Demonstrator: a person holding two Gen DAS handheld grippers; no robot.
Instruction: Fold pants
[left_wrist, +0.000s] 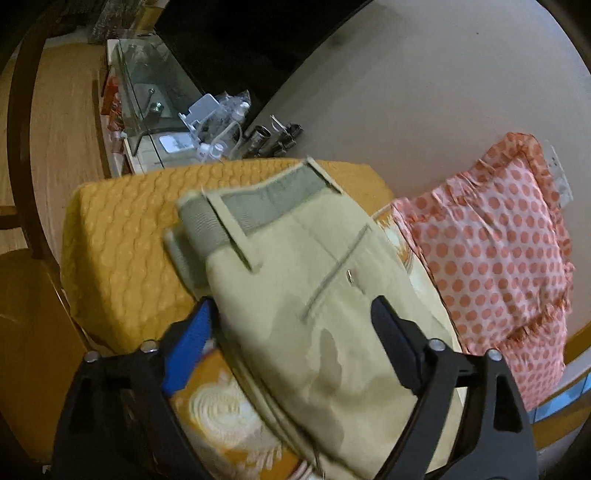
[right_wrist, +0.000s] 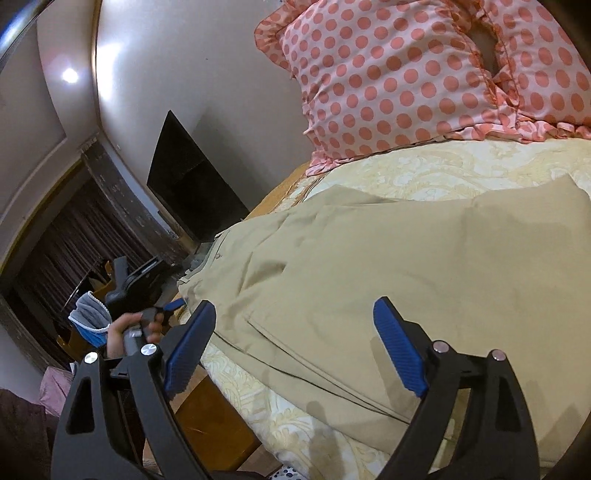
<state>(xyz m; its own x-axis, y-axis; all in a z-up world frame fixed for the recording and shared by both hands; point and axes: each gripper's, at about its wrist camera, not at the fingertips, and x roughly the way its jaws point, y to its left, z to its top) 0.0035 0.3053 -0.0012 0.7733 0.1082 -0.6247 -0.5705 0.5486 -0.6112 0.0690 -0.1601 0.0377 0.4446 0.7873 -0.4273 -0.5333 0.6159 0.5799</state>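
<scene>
Left gripper (left_wrist: 291, 317): your jaws stand spread wide, gripping nothing, with the waist end of the pants (left_wrist: 295, 280) between and ahead of them.
Right gripper (right_wrist: 295, 325): spread apart too, empty, hanging over the leg part just ahead.
Pants: lying on the bed (right_wrist: 424, 173), beyond your fingers, short of the dotted pillow (right_wrist: 406, 81).
Done: legs appear laid one over the other, lengthwise.
Left: you likely still need the crosswise folds; none shows yet.
</scene>
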